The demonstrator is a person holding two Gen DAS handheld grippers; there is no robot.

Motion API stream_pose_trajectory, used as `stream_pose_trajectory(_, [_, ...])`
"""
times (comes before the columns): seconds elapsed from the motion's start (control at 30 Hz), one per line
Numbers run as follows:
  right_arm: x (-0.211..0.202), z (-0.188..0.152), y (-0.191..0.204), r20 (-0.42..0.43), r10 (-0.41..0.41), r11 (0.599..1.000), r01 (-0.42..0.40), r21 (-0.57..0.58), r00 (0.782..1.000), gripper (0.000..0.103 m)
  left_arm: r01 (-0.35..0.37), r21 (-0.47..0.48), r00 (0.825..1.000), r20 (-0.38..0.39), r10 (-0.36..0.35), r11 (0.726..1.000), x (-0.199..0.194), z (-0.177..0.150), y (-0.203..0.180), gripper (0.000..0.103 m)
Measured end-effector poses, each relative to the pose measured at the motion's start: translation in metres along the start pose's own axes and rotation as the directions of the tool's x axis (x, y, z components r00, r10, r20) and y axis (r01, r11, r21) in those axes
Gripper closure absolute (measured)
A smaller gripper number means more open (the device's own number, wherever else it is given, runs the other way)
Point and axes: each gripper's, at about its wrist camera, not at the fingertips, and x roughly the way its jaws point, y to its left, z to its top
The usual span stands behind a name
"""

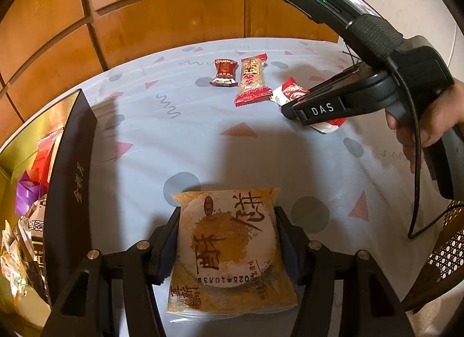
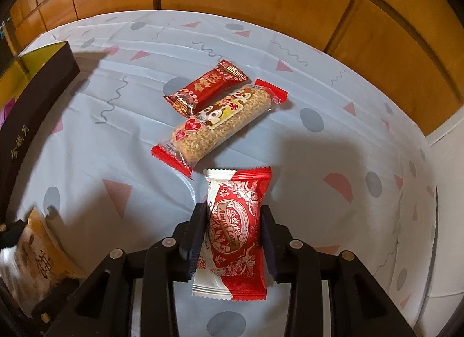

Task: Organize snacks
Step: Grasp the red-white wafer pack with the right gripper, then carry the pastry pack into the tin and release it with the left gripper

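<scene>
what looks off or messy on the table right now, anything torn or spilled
Nothing torn or spilled. The left gripper holds a yellow pastry packet, the right gripper a red and white candy. A dark red candy and a sesame bar lie loose side by side, touching, outside the box.

Black plastic tongs [image 1: 298,111] marked "DAS", silver screws, green light, bare-skinned hand [image 1: 429,116].

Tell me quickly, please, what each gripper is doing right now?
Left gripper: closed on the orange pastry packet.
Right gripper: closed on the red-and-white candy packet.
</scene>
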Motion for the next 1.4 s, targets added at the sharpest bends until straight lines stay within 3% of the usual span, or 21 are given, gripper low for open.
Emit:
stream_pose_trajectory(0.1, [0.0,0.001,-0.002,-0.001,0.003,1.0,-0.003,0.002,1.0,0.065,0.002,-0.004,1.0,-0.009,-0.002,1.0,-0.006,0.001,0.001,0.043])
stream_pose_trajectory(0.3, [0.0,0.0,0.002,0.008,-0.019,1.0,0.019,-0.024,1.0,0.068,-0.001,-0.022,0.999,0.047,0.002,1.0,-0.04,0.007,0.006,0.043])
stream_pose_trajectory(0.6, [0.0,0.0,-0.004,0.007,-0.003,1.0,0.003,0.006,1.0,0.066,-0.068,-0.104,0.986,0.147,0.083,0.992,-0.093,0.017,0.039,0.043])
stream_pose_trajectory(0.8, [-0.001,-0.005,0.003,0.031,-0.039,0.998,0.04,-0.042,0.999,0.068,-0.102,-0.16,0.98,0.155,0.127,0.982,-0.106,0.013,0.061,0.043])
stream_pose_trajectory(0.97, [-0.003,-0.008,0.005,0.046,-0.044,0.998,0.046,-0.052,0.998,0.068,-0.089,-0.21,0.983,0.139,0.119,0.974,-0.111,0.004,0.08,0.043])
stream_pose_trajectory(1.03, [-0.004,-0.009,0.006,0.053,-0.048,0.997,0.051,-0.056,0.997,0.068,-0.067,-0.247,0.987,0.122,0.099,0.967,-0.111,0.0,0.092,0.043])
stream_pose_trajectory(1.2, [-0.007,-0.012,0.009,0.06,-0.052,0.997,0.055,-0.056,0.997,0.068,-0.111,-0.306,0.982,0.114,0.152,0.946,-0.115,-0.013,0.124,0.043])
stream_pose_trajectory(1.4, [-0.006,-0.01,0.008,0.057,-0.048,0.997,0.052,-0.056,0.997,0.068,-0.193,-0.436,0.967,0.069,0.247,0.879,-0.125,-0.036,0.184,0.043])
